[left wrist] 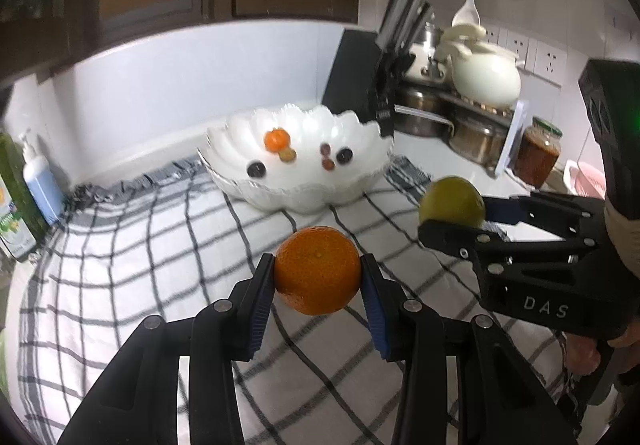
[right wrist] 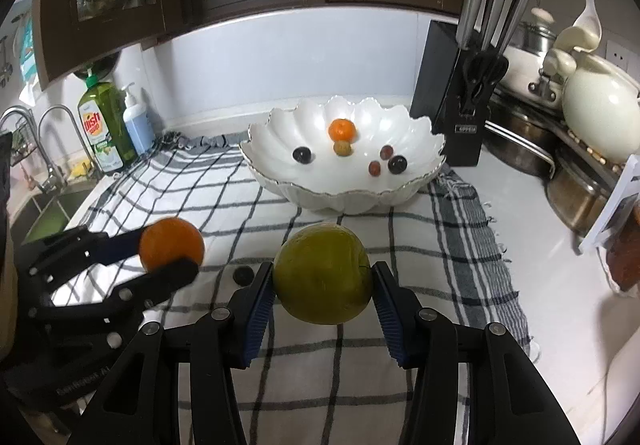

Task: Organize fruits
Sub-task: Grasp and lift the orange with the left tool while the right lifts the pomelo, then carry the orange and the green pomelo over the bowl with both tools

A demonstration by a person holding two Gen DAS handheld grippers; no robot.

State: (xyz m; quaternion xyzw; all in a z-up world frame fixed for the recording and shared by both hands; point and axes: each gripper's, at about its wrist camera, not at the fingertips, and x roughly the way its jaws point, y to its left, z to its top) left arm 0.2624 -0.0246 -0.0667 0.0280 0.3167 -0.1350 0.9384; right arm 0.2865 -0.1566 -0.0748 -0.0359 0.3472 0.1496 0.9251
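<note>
My left gripper (left wrist: 318, 273) is shut on an orange (left wrist: 318, 270) and holds it above the checked cloth (left wrist: 140, 245). My right gripper (right wrist: 323, 277) is shut on a green fruit (right wrist: 323, 272), also above the cloth (right wrist: 400, 245). Each shows in the other's view: the green fruit (left wrist: 452, 202) at the right, the orange (right wrist: 172, 243) at the left. A white scalloped bowl (left wrist: 240, 141) (right wrist: 400, 117) stands beyond both, holding a small orange (right wrist: 342, 129), a brownish nut-like fruit (right wrist: 343, 148) and several dark grapes (right wrist: 397, 164).
A knife block (right wrist: 448, 117) stands right of the bowl, with pots (right wrist: 520, 141) and a cream pot (right wrist: 600, 105) behind. Dish soap (right wrist: 105, 125) and a pump bottle (right wrist: 138, 125) stand by the sink (right wrist: 52, 213) at left. A small dark fruit (right wrist: 243, 275) lies on the cloth.
</note>
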